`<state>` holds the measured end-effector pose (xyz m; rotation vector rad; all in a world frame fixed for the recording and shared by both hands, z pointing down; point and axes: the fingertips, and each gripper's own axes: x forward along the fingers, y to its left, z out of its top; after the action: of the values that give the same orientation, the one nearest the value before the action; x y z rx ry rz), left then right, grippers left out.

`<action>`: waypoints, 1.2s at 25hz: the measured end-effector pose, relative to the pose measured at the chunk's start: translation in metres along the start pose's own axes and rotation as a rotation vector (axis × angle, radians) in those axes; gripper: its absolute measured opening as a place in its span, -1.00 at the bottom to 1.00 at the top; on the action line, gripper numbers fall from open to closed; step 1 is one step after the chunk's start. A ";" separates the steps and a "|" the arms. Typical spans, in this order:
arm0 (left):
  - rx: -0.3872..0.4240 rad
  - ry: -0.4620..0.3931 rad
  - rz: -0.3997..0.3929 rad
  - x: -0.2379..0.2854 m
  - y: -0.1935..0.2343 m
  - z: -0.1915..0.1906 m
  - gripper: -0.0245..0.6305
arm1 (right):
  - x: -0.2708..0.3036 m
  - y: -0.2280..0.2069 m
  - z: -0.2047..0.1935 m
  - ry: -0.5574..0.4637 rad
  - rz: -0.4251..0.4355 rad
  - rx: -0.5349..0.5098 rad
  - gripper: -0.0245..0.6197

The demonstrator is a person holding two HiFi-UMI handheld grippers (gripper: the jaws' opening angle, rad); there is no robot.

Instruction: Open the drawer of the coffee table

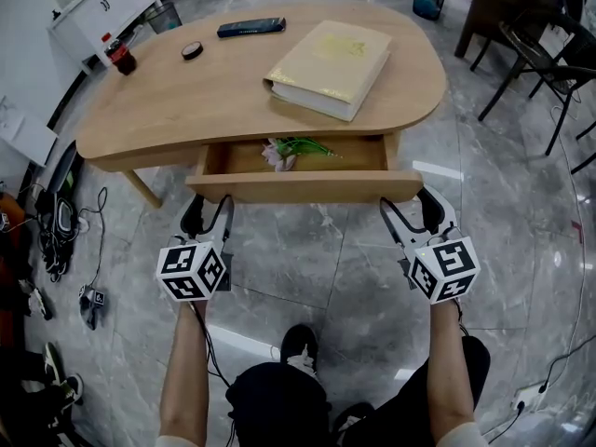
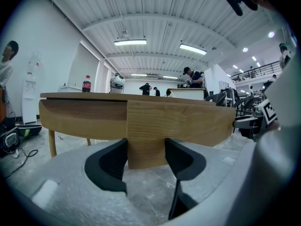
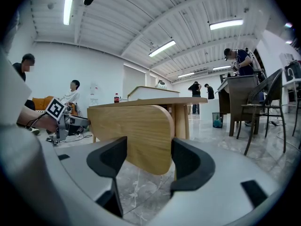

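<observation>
A: Where the coffee table (image 1: 168, 110) stands on the grey marble floor (image 1: 307, 259), what is counted?
B: One drawer (image 1: 307, 186), pulled out; one book (image 1: 331, 68); one cola bottle (image 1: 119, 57). Left gripper (image 1: 209, 210) and right gripper (image 1: 412, 209): jaws apart at the drawer's front.

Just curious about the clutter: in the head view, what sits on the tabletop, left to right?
cola bottle, small black round object, dark flat device, cream book
</observation>
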<state>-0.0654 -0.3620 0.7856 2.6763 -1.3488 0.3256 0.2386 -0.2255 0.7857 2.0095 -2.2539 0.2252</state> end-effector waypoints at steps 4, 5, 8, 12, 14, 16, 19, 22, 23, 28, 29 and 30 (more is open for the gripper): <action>0.000 0.003 0.001 -0.008 -0.003 -0.003 -0.20 | -0.008 0.004 -0.003 0.002 0.008 -0.001 0.00; -0.001 0.003 0.001 -0.010 -0.003 -0.004 -0.20 | -0.009 0.004 -0.003 0.003 0.009 0.000 0.00; -0.003 0.003 0.006 -0.015 -0.005 -0.005 -0.20 | -0.012 0.007 -0.003 0.008 0.017 0.002 0.00; 0.000 0.006 0.001 -0.020 -0.006 -0.006 -0.20 | -0.019 0.011 -0.005 0.013 0.020 0.004 0.01; 0.000 0.008 0.000 -0.024 -0.006 -0.007 -0.20 | -0.022 0.013 -0.006 0.015 0.023 0.004 0.01; 0.001 0.007 -0.002 -0.027 -0.006 -0.008 -0.20 | -0.025 0.015 -0.007 0.017 0.028 0.002 0.01; 0.002 0.010 -0.002 -0.032 -0.007 -0.009 -0.20 | -0.028 0.017 -0.008 0.019 0.031 0.001 0.01; 0.001 0.008 -0.001 -0.036 -0.008 -0.010 -0.20 | -0.033 0.020 -0.008 0.011 0.035 -0.001 0.01; 0.002 0.006 -0.002 -0.037 -0.009 -0.010 -0.20 | -0.034 0.020 -0.008 0.006 0.036 0.001 0.01; -0.001 0.005 0.000 -0.042 -0.010 -0.012 -0.20 | -0.039 0.023 -0.010 0.007 0.050 -0.001 0.01; -0.001 0.006 -0.001 -0.044 -0.011 -0.013 -0.20 | -0.041 0.024 -0.010 0.005 0.053 -0.002 0.01; -0.001 0.006 -0.001 -0.046 -0.011 -0.013 -0.20 | -0.042 0.025 -0.010 0.001 0.058 -0.002 0.01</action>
<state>-0.0851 -0.3174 0.7866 2.6724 -1.3453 0.3326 0.2180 -0.1795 0.7866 1.9448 -2.3124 0.2288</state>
